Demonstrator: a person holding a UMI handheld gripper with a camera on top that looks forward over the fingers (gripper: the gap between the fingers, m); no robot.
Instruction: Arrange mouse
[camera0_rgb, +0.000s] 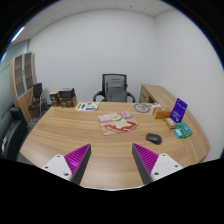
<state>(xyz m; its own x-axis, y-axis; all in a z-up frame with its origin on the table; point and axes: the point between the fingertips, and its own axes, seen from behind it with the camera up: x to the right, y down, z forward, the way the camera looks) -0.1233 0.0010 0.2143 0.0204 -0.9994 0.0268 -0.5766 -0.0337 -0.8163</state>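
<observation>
Mouse (153, 138) beyond open tool (111, 160)

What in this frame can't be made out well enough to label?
- Mouse, gripper view: too small to tell which way it faces.
- Printed sheet mid-table: its pictures are too small to read.
- Purple sign and items beside it: text unreadable.
- Office chair: seat and base hidden behind the table.
- Gripper: fingers apart, holding nothing; its body is out of view.

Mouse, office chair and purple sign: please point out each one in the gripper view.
mouse (153, 138), gripper view, its top.
office chair (117, 87), gripper view, its backrest.
purple sign (179, 109), gripper view, its front face.
</observation>
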